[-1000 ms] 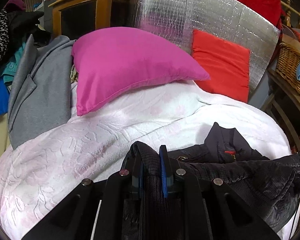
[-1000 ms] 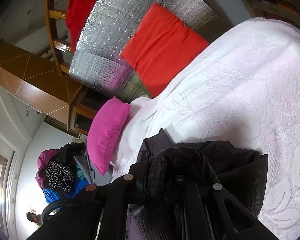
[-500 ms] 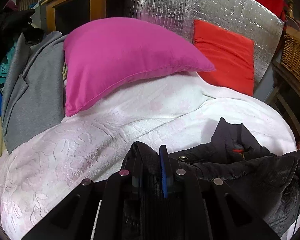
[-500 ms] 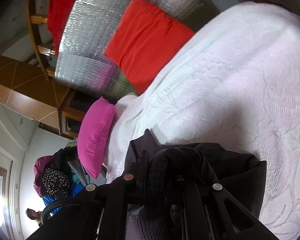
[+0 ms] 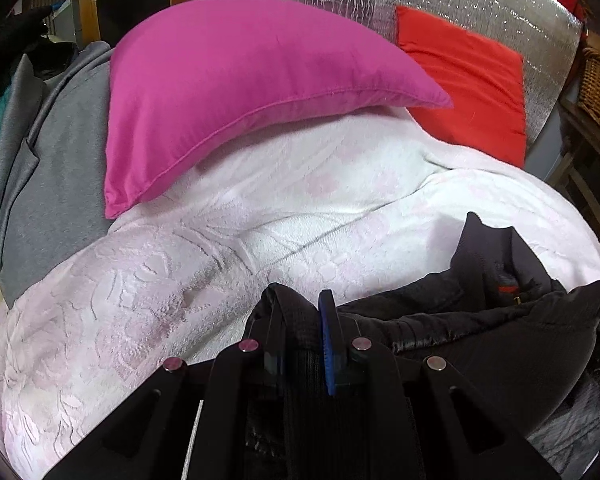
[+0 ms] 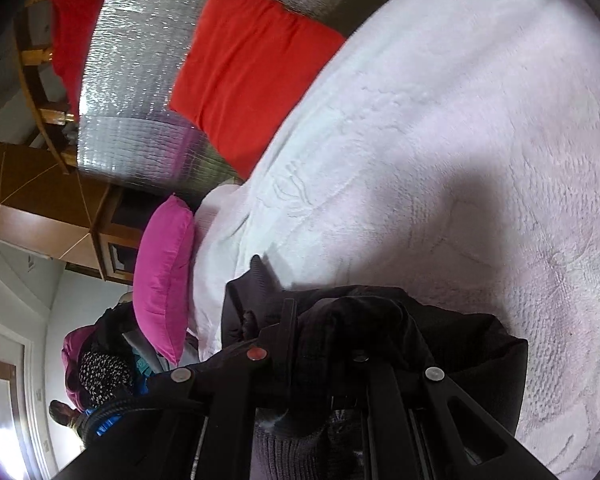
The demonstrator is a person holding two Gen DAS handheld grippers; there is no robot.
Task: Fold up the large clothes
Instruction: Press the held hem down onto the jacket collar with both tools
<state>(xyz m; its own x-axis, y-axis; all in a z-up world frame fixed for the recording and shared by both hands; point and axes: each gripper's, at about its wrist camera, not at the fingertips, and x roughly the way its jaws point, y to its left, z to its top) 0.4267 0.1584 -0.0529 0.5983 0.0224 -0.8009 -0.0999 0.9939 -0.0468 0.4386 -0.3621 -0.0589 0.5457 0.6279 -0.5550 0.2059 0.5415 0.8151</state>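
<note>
Your left gripper (image 5: pixel 300 312) and right gripper (image 6: pixel 324 320) each have their jaws clamped on the black jacket (image 5: pixel 500 332), which lies bunched on the bed (image 5: pixel 260 208) below the pink pillow (image 5: pixel 240 80).

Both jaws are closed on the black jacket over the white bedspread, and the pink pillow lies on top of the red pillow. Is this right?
Not quite. In the left wrist view the pink pillow lies on the white bedspread, beside the red pillow, not on top of it. The rest holds: the left gripper and right gripper are closed on the black jacket.
</note>
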